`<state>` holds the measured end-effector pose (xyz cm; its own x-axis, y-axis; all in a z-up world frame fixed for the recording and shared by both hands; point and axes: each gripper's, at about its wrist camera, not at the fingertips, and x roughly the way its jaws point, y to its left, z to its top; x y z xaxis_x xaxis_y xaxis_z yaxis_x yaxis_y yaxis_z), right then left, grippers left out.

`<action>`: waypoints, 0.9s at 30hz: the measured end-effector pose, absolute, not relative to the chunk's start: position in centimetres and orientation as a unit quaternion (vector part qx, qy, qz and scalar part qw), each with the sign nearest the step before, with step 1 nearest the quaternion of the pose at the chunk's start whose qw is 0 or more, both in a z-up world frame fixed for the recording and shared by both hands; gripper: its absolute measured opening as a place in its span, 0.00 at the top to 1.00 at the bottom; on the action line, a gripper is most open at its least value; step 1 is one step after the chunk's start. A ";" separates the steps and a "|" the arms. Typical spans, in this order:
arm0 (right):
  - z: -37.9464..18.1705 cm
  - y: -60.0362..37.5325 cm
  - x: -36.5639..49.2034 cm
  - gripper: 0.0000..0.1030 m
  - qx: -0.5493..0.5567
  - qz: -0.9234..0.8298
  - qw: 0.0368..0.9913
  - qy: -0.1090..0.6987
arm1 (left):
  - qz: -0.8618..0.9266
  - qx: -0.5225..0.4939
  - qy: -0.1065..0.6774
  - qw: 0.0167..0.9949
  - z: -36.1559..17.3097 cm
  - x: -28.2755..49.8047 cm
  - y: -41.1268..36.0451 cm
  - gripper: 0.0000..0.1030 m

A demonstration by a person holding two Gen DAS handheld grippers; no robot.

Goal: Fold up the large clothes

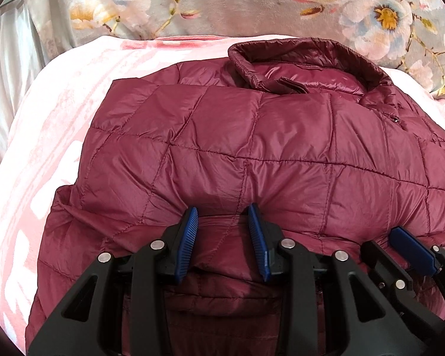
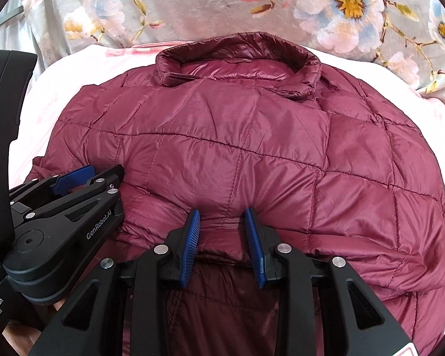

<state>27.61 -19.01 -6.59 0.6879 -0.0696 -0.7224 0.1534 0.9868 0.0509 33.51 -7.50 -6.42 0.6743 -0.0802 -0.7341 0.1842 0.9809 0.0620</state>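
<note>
A maroon quilted puffer jacket point(image 1: 252, 136) lies on a pink blanket point(image 1: 59, 124), collar point(image 1: 305, 59) at the far end, its near part folded over. My left gripper point(image 1: 223, 212) has its jaws apart, with a fold of the jacket's near edge bulging between the blue pads point(image 1: 189, 231). My right gripper point(image 2: 222, 215) stands the same way on the jacket point(image 2: 237, 136), a puffed fold between its pads point(image 2: 253, 234). The right gripper also shows at the right edge of the left wrist view point(image 1: 412, 249); the left gripper shows at the left of the right wrist view point(image 2: 74, 178).
A grey floral blanket point(image 1: 222, 0) lies beyond the collar, and it also shows in the right wrist view point(image 2: 356, 9). Pale silky fabric point(image 1: 5, 59) hangs at the far left. The pink blanket point(image 2: 430, 118) extends around the jacket on both sides.
</note>
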 end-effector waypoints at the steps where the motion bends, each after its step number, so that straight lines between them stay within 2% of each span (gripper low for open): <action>1: -6.6 -19.1 27.6 0.69 0.057 -0.058 0.917 0.390 | -0.074 0.064 0.397 0.913 -6.4 33.5 -7.5 0.67; 4: -6.2 -20.5 27.2 0.68 0.103 -0.030 0.918 0.382 | -0.102 0.027 0.407 0.907 -5.9 33.9 -6.3 0.61; 6: -5.3 -22.4 26.7 0.68 0.148 -0.013 0.908 0.391 | -0.126 -0.011 0.436 0.891 -4.8 34.7 -5.0 0.49; 10: -2.0 -27.2 26.4 0.67 0.206 -0.037 0.906 0.367 | -0.123 -0.077 0.446 0.883 -0.8 37.7 -3.3 0.45; 12: -0.8 -29.4 27.2 0.65 0.230 -0.051 0.904 0.356 | -0.125 -0.109 0.444 0.880 1.5 40.1 -3.2 0.39; 16: -0.8 -32.8 31.1 0.64 0.309 -0.030 0.877 0.367 | -0.142 -0.135 0.472 0.860 2.3 44.5 -4.7 0.37; 20: -4.0 -34.0 34.9 0.64 0.405 -0.003 0.828 0.387 | -0.162 -0.190 0.544 0.801 -1.2 48.6 -6.3 0.38; 22: -5.1 -34.0 36.3 0.64 0.423 -0.005 0.818 0.390 | -0.160 -0.212 0.572 0.776 -3.3 49.8 -6.6 0.53; 23: -5.4 -34.1 36.8 0.71 0.431 -0.002 0.813 0.391 | -0.162 -0.216 0.580 0.768 -4.1 49.9 -6.8 0.73; 24: -5.5 -34.2 37.2 0.86 0.442 0.008 0.809 0.388 | -0.172 -0.218 0.590 0.758 -4.7 50.0 -7.0 0.82; 25: -5.3 -34.3 37.7 0.91 0.445 0.016 0.808 0.386 | -0.177 -0.215 0.592 0.756 -4.7 50.0 -6.9 0.87; 27: -4.2 -34.3 37.3 0.91 0.429 0.028 0.820 0.378 | -0.192 -0.191 0.576 0.771 -4.0 49.1 -6.6 0.91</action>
